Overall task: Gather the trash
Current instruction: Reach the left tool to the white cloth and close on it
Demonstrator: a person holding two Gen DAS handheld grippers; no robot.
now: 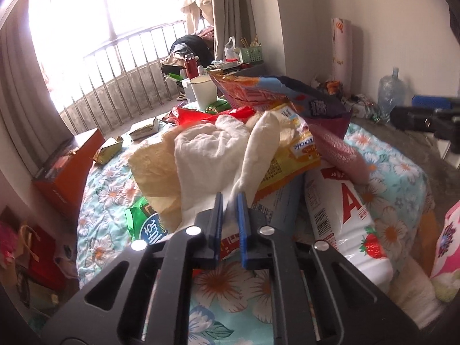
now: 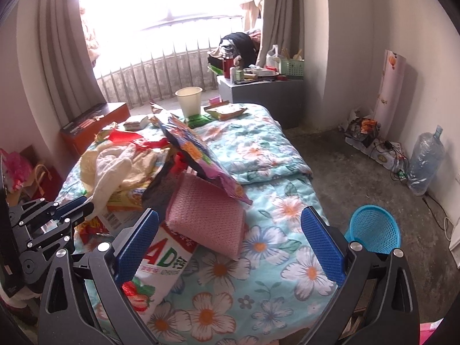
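A heap of trash lies on the floral bedspread (image 2: 258,149): a crumpled white cloth (image 1: 218,149), a yellow snack wrapper (image 1: 290,161), a red wrapper (image 1: 201,115), a purple-orange chip bag (image 2: 198,152), a pink knitted cloth (image 2: 207,218) and a white AD milk pack (image 1: 345,218). My left gripper (image 1: 229,201) is shut on a strip of the white cloth; it also shows in the right wrist view (image 2: 86,204). My right gripper (image 2: 230,244) is wide open above the bed, just in front of the pink cloth and the milk pack (image 2: 161,258).
A blue mesh bin (image 2: 373,230) stands on the floor right of the bed. A white paper cup (image 2: 188,100) and small wrappers lie at the bed's far end. An orange box (image 1: 69,166) sits left. A grey cabinet (image 2: 258,92) and a water jug (image 2: 425,164) stand beyond.
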